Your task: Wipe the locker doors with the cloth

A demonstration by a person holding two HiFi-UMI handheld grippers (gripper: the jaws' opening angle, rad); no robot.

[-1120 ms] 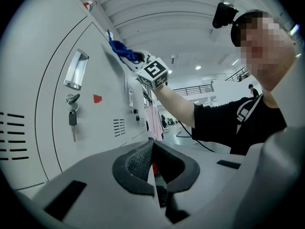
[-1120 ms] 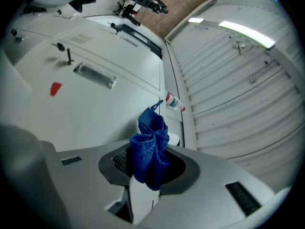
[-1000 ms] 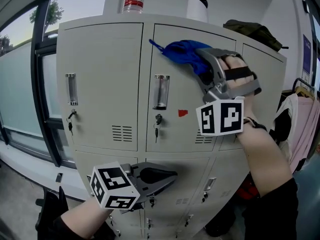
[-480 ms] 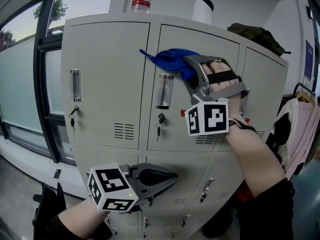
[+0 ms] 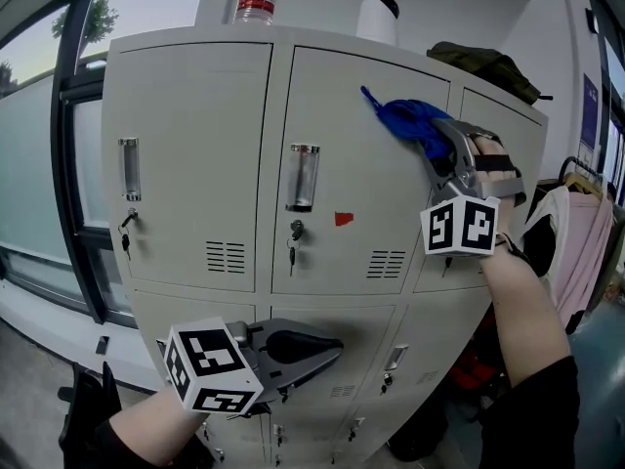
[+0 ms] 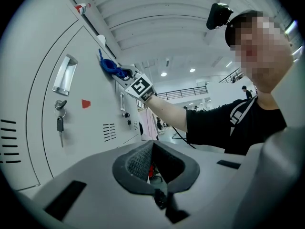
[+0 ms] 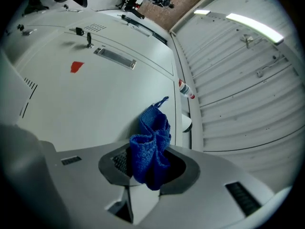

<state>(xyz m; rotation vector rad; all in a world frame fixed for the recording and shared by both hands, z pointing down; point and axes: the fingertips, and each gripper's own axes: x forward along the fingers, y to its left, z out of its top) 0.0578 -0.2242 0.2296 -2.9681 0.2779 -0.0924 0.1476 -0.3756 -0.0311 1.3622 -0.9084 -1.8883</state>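
The right claw point(image 7: 148, 171) is pinching a bunched blue cloth point(image 7: 151, 137), which presses against the middle locker door point(image 5: 342, 145) high on its right side. The left claw point(image 6: 153, 165) is pressed together with nothing in it, held low by the lower lockers. The cloth looks gripped by one fold only. Hard dragging could tug it loose, or bare claw could scrape paint.

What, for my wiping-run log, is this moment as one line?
right tongs: shut on blue cloth, held against upper middle locker door, top right | left tongs: shut, empty, low before lower doors
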